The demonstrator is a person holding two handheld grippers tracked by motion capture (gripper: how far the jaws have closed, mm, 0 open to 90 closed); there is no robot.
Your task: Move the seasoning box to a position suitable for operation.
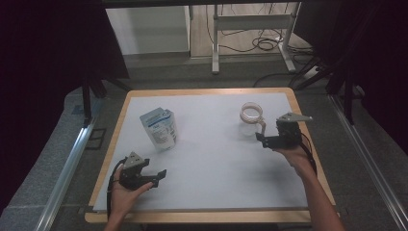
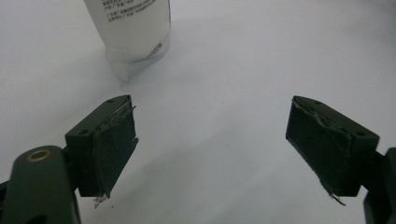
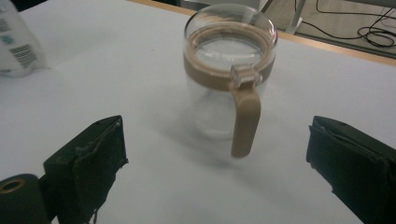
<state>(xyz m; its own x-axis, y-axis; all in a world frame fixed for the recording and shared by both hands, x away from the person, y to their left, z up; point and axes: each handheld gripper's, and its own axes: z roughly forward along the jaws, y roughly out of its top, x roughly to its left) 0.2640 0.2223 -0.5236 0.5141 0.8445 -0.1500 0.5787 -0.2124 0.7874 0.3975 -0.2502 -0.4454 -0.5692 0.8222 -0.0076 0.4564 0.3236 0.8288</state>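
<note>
- The glass jar (image 3: 229,88) stood upright on the white worktop (image 1: 216,163), toward the far right, its tan handle (image 3: 245,121) hanging down the side that faced the right gripper (image 1: 267,139).
- That gripper sat just beside the jar, fingers (image 3: 93,158) spread wide and holding nothing, the handle lined up between them.
- The left gripper (image 1: 156,177) was well apart from the jar, fingers also wide and empty, aimed at the white pouch (image 1: 159,129).
- The right hand was plainly nearer.

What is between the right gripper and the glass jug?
Nothing: in the right gripper view, bare white table lies between the open right gripper and the glass jug.
</note>
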